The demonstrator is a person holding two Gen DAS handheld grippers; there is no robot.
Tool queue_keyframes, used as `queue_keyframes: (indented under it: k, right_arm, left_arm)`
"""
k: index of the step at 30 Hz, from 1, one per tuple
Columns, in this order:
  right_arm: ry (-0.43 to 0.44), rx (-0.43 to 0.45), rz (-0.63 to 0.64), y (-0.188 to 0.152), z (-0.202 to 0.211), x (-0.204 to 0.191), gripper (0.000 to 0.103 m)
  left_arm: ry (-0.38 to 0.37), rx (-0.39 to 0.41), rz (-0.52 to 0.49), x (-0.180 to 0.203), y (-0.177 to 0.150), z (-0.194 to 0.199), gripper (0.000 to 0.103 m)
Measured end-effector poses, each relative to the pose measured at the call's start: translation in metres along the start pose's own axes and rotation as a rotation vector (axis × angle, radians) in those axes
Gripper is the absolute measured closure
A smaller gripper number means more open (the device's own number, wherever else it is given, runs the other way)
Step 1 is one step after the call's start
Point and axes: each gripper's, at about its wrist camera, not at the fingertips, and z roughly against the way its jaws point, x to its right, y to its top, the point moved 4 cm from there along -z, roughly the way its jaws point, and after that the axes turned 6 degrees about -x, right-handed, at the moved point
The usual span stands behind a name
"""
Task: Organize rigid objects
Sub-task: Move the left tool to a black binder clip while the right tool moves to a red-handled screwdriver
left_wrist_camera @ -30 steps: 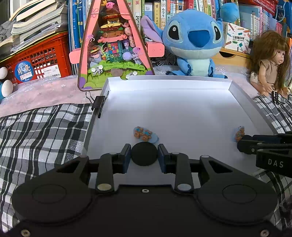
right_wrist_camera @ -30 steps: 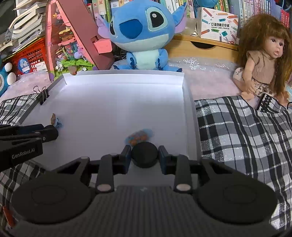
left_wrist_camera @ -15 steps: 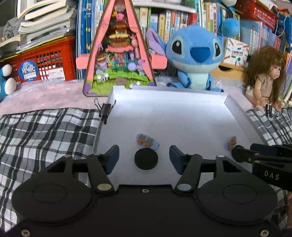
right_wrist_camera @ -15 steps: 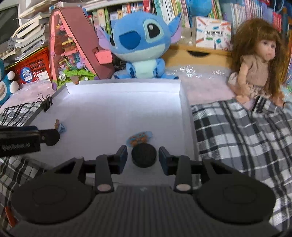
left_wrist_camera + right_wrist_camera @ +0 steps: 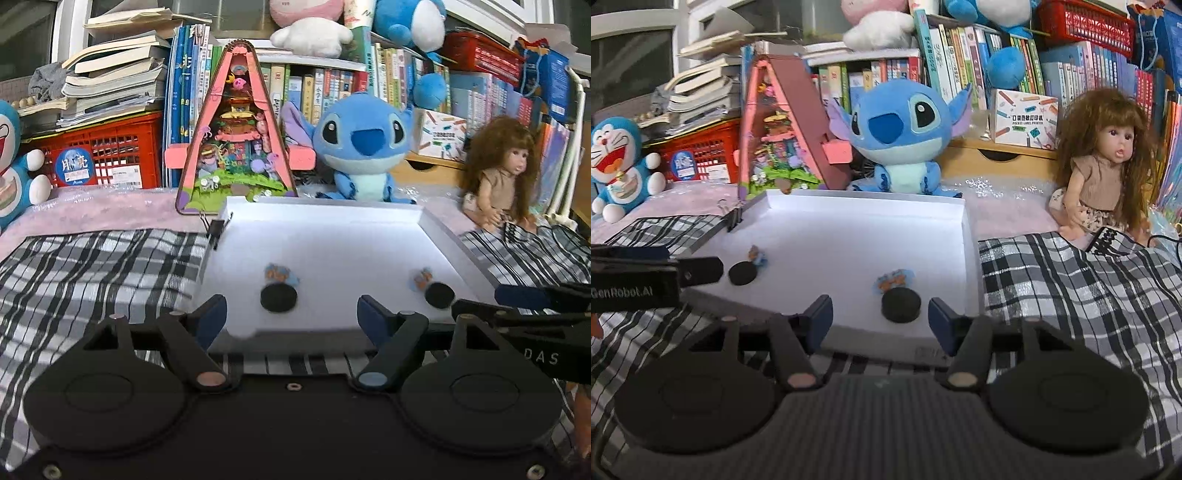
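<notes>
Left wrist view: a white tray [image 5: 332,236] lies on a plaid cloth [image 5: 92,266]. The left claw [image 5: 288,319] is released and opening, its black disc [image 5: 278,298] lying free at 12 o'clock. The right claw [image 5: 879,319], likewise opening, grasps nothing; its disc [image 5: 900,305] rests in the tray.

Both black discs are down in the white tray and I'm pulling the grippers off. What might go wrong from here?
1. The left gripper, its jaws opening, hangs just behind its black disc; a forward dip might knock it into the small figure beside it.
2. The right gripper sits over the white tray's near edge and might catch it.
</notes>
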Motion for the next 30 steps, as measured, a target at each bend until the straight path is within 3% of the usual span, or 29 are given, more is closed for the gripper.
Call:
queue_keyframes:
  k: [12, 21, 30]
  right_arm:
    - [0.026, 0.067, 0.036, -0.03, 0.036, -0.018, 0.024]
    - [0.036, 0.097, 0.064, -0.052, 0.05, -0.024, 0.021]
    - [0.01, 0.112, 0.071, -0.077, 0.057, -0.021, 0.021]
  left_arm:
    - [0.006, 0.089, -0.066, 0.007, -0.04, 0.048, 0.022]
    - [0.009, 0.094, -0.063, 0.001, -0.064, 0.064, 0.02]
    - [-0.003, 0.11, -0.146, 0.005, -0.089, 0.078, 0.02]
